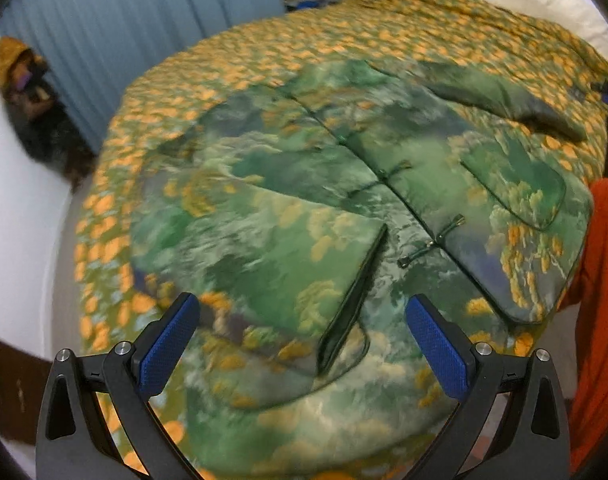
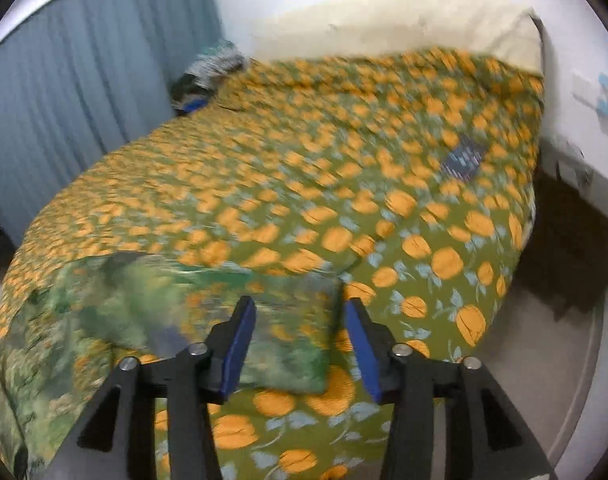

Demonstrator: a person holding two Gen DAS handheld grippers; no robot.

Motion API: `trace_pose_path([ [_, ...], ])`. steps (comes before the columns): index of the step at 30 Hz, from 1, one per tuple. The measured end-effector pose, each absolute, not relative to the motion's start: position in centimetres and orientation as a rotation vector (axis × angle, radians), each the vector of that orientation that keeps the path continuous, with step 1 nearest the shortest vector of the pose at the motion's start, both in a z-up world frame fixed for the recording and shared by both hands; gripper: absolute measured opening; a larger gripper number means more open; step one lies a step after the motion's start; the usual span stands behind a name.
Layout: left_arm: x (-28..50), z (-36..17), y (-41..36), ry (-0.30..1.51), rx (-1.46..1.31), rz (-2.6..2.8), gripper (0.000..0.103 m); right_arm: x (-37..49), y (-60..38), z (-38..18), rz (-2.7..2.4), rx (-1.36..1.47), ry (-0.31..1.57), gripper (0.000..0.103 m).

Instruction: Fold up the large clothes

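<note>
Lying flat on one orange-patterned bedspread (image 1: 263,60): one green jacket (image 1: 344,184). Left gripper (image 1: 299,344) apart over its near hem; right gripper (image 2: 299,344) apart, straddling one sleeve cuff (image 2: 295,340). Orange garment (image 1: 600,280) in left view only.

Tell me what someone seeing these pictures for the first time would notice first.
A big padded jacket in a green landscape print lies spread on the bed, one sleeve already folded across its front. Under it, the bedspread stands out with its orange fruit on olive green. In the foreground, the left gripper and the right gripper hang open over the jacket, gripping nothing.
</note>
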State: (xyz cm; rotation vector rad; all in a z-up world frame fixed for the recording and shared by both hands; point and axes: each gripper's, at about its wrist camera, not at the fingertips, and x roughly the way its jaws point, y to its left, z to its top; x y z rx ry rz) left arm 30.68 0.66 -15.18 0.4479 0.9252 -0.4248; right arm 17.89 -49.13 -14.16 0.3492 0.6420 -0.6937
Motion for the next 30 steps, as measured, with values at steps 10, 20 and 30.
trace_pose_path([
  [10,34.5,-22.5,-1.0,1.066,0.562,-0.507,0.045,19.7,-35.3,-13.0,-0.339,0.301,0.657,0.051],
  [20,34.3,-10.8,11.1,0.874,0.12,-0.297,0.012,20.1,-26.2,-14.0,-0.15,0.205,0.696,0.051],
  [30,35.9,-11.3,30.6,0.874,-0.252,0.107,0.016,20.0,-23.4,-14.8,-0.092,0.178,0.728,0.051],
])
